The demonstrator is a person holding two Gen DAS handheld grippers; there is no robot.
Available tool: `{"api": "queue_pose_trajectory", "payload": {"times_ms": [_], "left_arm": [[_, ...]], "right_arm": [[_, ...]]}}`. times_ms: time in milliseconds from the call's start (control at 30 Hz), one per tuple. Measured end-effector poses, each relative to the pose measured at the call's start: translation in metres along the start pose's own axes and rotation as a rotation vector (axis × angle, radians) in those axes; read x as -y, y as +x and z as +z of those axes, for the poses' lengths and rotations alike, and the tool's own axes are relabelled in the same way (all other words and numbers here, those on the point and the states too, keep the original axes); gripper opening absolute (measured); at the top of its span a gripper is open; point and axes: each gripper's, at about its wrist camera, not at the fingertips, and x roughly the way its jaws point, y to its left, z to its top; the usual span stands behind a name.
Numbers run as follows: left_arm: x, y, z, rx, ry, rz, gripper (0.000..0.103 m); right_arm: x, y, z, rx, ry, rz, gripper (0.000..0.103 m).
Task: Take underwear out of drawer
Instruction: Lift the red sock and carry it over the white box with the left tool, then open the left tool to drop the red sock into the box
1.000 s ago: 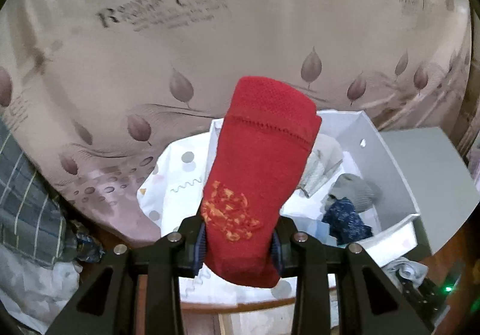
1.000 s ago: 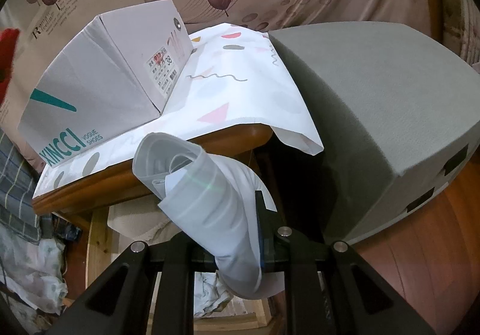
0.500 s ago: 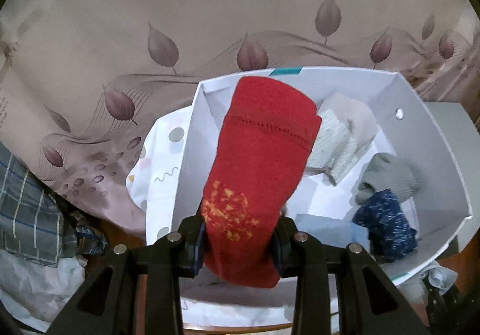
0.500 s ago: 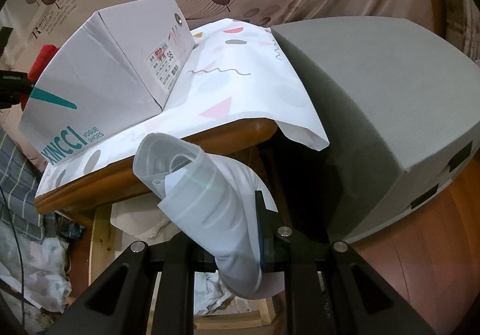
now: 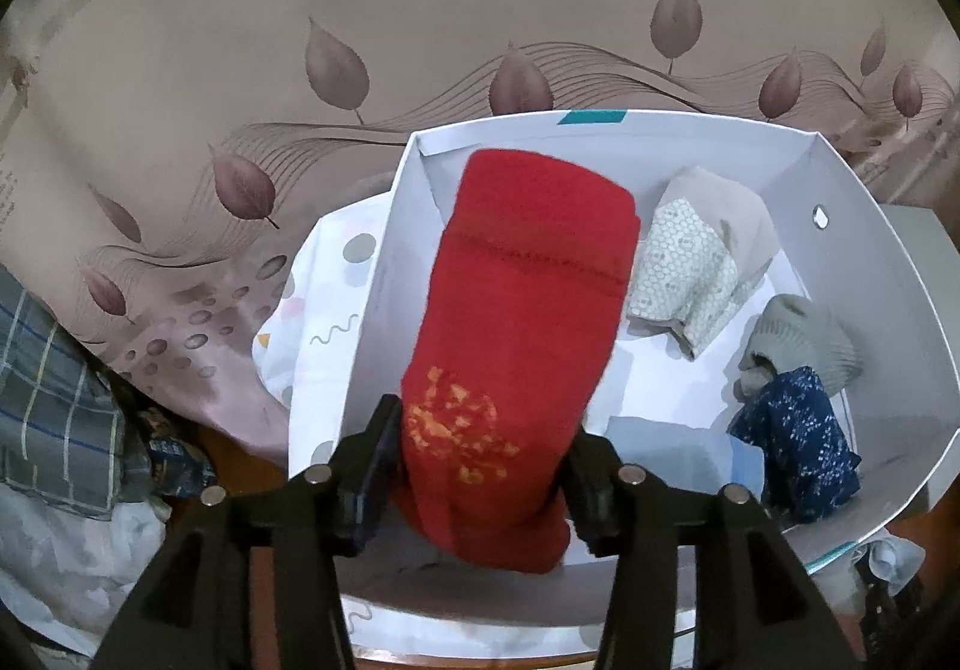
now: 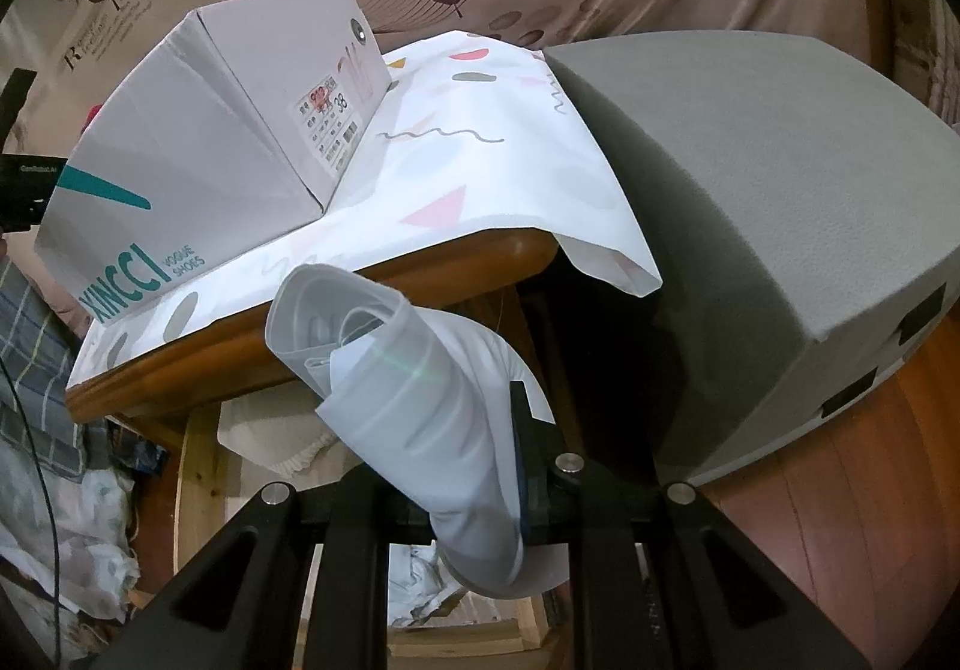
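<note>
While the left gripper (image 5: 480, 466) hangs over the white box (image 5: 888, 274) in the left wrist view, its jaws have just been opening, and the rolled red underwear (image 5: 528, 334) stands between them at frame centre, pads seemingly slack on it. To do this release well, I judge the jaws should spread fully before lifting straight up, clear of the box's left wall. Other rolled garments (image 5: 690, 274) crowd the right half.

From the right wrist view, the right gripper (image 6: 474, 466) is clamped on a rolled white garment (image 6: 408, 388), lower centre, below the wooden table edge (image 6: 336, 334); open room lies right, toward the grey block (image 6: 780, 190).
</note>
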Motion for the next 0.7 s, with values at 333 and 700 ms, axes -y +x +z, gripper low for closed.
{"api": "queue_pose_trajectory", "payload": {"times_ms": [333, 700], "left_arm": [[-0.003, -0.037, -0.014, 0.105, -0.024, -0.039, 0.064], [-0.014, -0.092, -0.059, 0.223, -0.062, -0.014, 0.067]], "right_arm": [[-0.001, 0.0, 0.001, 0.001, -0.007, -0.004, 0.015], [-0.004, 0.001, 0.0, 0.002, -0.02, -0.015, 0.015]]}}
